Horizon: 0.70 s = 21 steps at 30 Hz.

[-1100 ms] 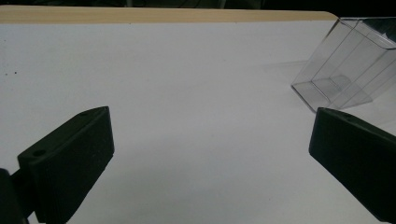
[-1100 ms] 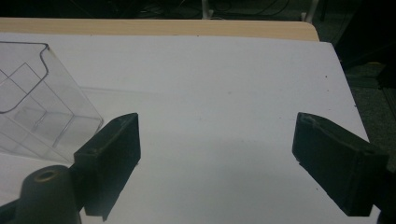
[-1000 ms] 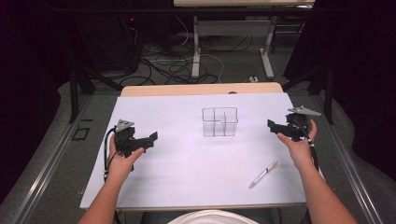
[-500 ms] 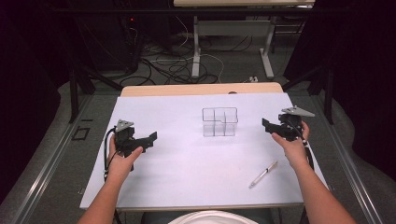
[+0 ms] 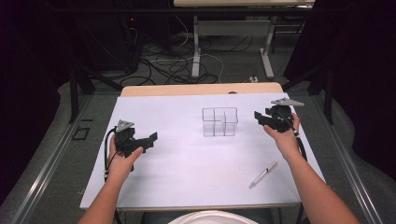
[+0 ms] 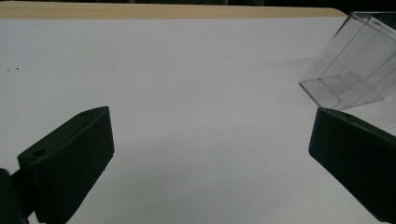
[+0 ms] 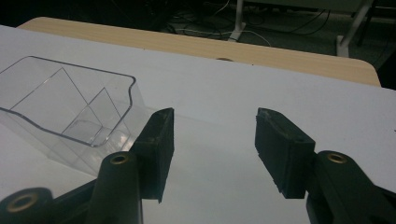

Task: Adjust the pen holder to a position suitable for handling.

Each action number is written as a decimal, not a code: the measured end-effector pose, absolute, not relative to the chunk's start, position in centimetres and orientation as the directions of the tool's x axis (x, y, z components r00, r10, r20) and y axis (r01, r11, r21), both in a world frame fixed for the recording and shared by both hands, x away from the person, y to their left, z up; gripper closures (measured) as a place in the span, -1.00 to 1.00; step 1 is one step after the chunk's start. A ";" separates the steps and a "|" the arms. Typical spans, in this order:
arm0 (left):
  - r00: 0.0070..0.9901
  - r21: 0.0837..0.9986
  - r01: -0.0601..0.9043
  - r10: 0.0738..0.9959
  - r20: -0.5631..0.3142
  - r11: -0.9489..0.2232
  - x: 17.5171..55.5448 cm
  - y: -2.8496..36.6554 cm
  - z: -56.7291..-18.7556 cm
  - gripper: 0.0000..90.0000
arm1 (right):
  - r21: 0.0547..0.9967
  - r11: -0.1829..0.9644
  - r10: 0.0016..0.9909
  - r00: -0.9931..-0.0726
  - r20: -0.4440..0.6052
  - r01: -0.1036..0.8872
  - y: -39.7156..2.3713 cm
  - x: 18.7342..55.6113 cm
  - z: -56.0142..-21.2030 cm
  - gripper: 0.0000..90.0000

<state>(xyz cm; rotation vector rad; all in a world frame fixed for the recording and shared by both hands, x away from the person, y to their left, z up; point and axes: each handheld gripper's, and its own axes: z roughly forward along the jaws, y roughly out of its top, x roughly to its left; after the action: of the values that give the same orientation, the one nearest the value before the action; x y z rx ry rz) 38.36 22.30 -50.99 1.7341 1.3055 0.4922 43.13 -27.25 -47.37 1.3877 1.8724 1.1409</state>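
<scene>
At far left of the white-covered desk (image 5: 187,172), the left hand-held gripper (image 5: 148,140) hovers with jaws wide apart, holding nothing. Mid-desk stands a clear divided organizer (image 5: 219,122) (empty, upright). Just right of it, the right hand-held gripper (image 5: 259,116) has its jaws apart too. A pen (image 5: 263,174) lies near the front right. Judged step: approach; next, probably picking up the pen with aligned jaws.

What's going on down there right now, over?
Left tool open, holding nothing. Right tool open, holding nothing, beside the clear organizer. Pen lies untouched near the table's front edge. Nothing in the way.
</scene>
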 end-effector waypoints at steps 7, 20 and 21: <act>0.368 0.823 0.565 0.912 -0.184 -0.062 38.4 22.4 -51.1 -1.00 | 0.846 0.137 0.937 -0.345 0.058 0.516 -25.6 44.5 -46.9 0.12; 0.362 0.817 0.574 0.914 -0.186 -0.061 38.5 22.5 -51.2 -0.99 | 0.810 0.191 0.935 -0.353 0.021 0.554 -23.3 47.1 -48.4 0.70; 0.361 0.817 0.574 0.914 -0.186 -0.060 38.5 22.5 -51.2 -0.99 | 0.809 0.190 0.935 -0.353 0.023 0.556 -23.1 47.2 -48.6 0.74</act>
<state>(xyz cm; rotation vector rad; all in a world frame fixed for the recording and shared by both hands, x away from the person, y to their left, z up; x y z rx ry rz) 38.46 22.49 -51.23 1.7463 1.3202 0.4870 47.22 -23.10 -48.56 1.3911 1.9871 1.0335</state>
